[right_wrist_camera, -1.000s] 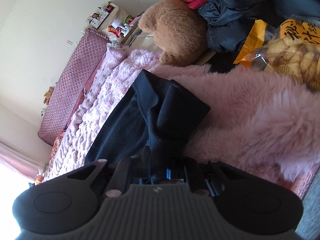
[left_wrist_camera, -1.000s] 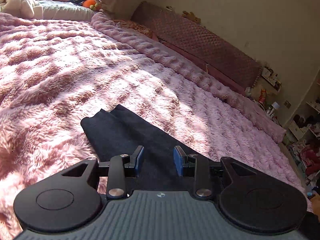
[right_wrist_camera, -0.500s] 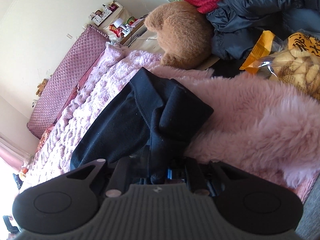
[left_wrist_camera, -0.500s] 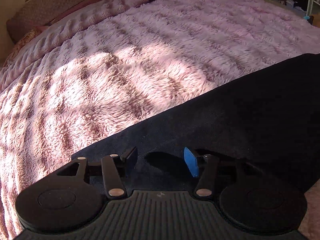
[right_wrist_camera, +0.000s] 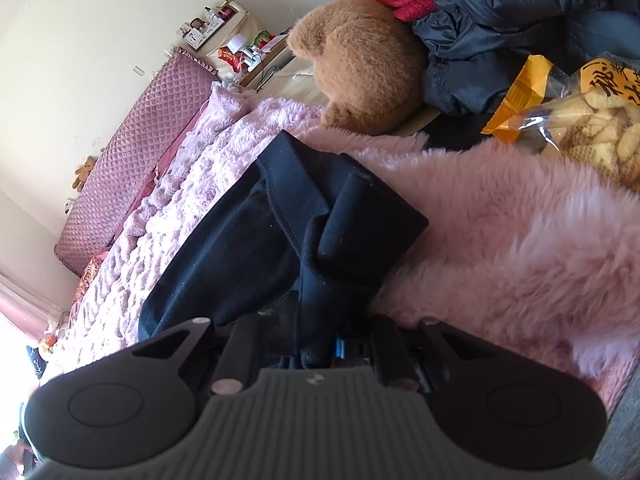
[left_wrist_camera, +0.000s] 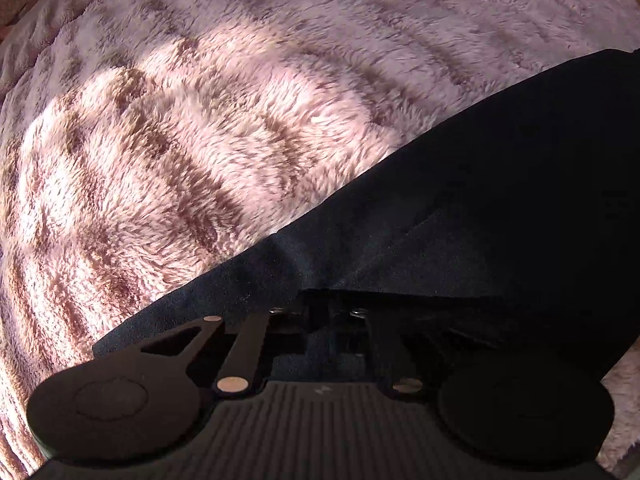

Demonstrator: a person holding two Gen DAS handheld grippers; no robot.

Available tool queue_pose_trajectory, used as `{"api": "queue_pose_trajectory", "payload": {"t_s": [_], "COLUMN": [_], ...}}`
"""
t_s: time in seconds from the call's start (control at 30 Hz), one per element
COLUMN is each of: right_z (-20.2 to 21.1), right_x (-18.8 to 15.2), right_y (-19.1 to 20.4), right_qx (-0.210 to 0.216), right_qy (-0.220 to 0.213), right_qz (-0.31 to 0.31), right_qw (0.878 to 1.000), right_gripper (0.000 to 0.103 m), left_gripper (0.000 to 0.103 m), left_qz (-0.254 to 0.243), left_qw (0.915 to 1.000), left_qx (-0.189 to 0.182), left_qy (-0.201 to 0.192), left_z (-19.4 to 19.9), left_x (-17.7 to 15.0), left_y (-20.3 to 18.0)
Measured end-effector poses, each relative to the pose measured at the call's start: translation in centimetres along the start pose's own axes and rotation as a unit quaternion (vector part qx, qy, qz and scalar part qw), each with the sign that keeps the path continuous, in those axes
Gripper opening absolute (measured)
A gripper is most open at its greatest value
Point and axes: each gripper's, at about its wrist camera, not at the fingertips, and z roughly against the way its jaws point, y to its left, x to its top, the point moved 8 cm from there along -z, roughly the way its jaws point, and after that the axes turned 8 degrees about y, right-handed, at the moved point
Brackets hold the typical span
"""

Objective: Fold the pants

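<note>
The pants (right_wrist_camera: 256,240) were laid on the pink plush blanket (right_wrist_camera: 520,248) of a bed, their long axis running from the right hand-held gripper (right_wrist_camera: 320,350) away toward the quilted headboard (right_wrist_camera: 136,152). A bunched end was pinched between the nearly closed jaws of that gripper, and the cloth rose straight ahead of it.

In the left wrist view, only a flat dark panel of the pants (left_wrist_camera: 500,208) was shown, its edge drawn diagonally from beside the left hand-held gripper (left_wrist_camera: 320,312) up to the right. The jaws there had just been closing and were pressed together; a fold of cloth seemed to be caught between them, though deep shadow hid the pads.

A brown plush bear (right_wrist_camera: 360,64), a snack bag (right_wrist_camera: 580,120) and piled dark clothing (right_wrist_camera: 520,20) were seen only beyond the right gripper.
</note>
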Motion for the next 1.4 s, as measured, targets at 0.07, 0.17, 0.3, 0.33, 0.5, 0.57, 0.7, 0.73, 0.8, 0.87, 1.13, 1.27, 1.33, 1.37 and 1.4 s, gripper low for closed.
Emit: {"api": "queue_pose_trajectory", "payload": {"t_s": [0.07,0.17,0.3,0.33,0.5,0.57,0.7,0.73,0.8,0.87,1.13,1.27,1.33,1.37,1.4], "right_z": [0.0,0.0,0.0,0.1,0.2,0.2,0.3,0.3,0.3,0.3,0.3,0.3,0.4,0.4,0.5], "right_x": [0.0,0.0,0.0,0.0,-0.1,-0.1,-0.2,-0.2,-0.2,-0.2,-0.1,-0.1,-0.1,-0.1,-0.2], "right_y": [0.0,-0.1,-0.2,-0.2,-0.4,-0.4,-0.5,-0.5,-0.6,-0.7,-1.0,-1.2,-1.3,-1.2,-1.1], "right_qx": [0.001,0.002,0.008,0.009,0.017,0.018,0.021,0.022,0.024,0.028,0.039,0.046,0.048,0.046,0.042], "right_qy": [0.001,0.001,0.004,0.004,0.007,0.008,0.010,0.010,0.011,0.013,0.018,0.022,0.024,0.024,0.023], "right_qz": [-0.003,-0.005,-0.010,-0.012,-0.021,-0.023,-0.027,-0.028,-0.032,-0.037,-0.048,-0.060,-0.063,-0.058,-0.051], "right_qw": [1.000,1.000,1.000,1.000,1.000,1.000,0.999,0.999,0.999,0.999,0.998,0.997,0.997,0.997,0.998], "right_gripper": [0.011,0.011,0.011,0.011,0.011,0.011,0.011,0.011,0.011,0.011,0.011,0.011,0.010,0.010,0.010], "left_gripper": [0.000,0.000,0.000,0.000,0.000,0.000,0.000,0.000,0.014,0.029,0.045,0.034,0.034,0.034,0.034], "left_qz": [-0.012,-0.037,-0.041,-0.041,-0.054,-0.058,-0.075,-0.092,-0.110,-0.115,-0.100,-0.168,-0.195,-0.208,-0.229], "left_qw": [0.9997,0.9982,0.9963,0.9957,0.9921,0.9894,0.9875,0.9846,0.9803,0.9777,0.9948,0.9856,0.9801,0.9773,0.9725], "left_qx": [0.015,0.044,0.076,0.082,0.113,0.133,0.135,0.138,0.129,0.139,0.003,0.001,-0.004,0.003,0.015], "left_qy": [0.013,0.018,-0.003,-0.010,-0.005,-0.008,0.031,0.057,0.100,0.108,-0.019,0.019,0.036,0.040,0.041], "left_z": [0.2,1.1,2.8,3.2,3.9,3.6,2.7,2.0,1.2,1.2,5.5,3.6,2.6,2.3,1.8], "left_x": [0.3,0.9,2.2,2.5,4.9,5.7,5.1,4.5,3.4,3.1,9.0,9.5,9.5,9.5,9.5], "left_y": [-0.3,-0.8,-0.7,-0.7,-0.8,-0.7,-1.2,-1.5,-2.1,-2.6,-8.2,-12.1,-13.8,-14.4,-15.2]}}
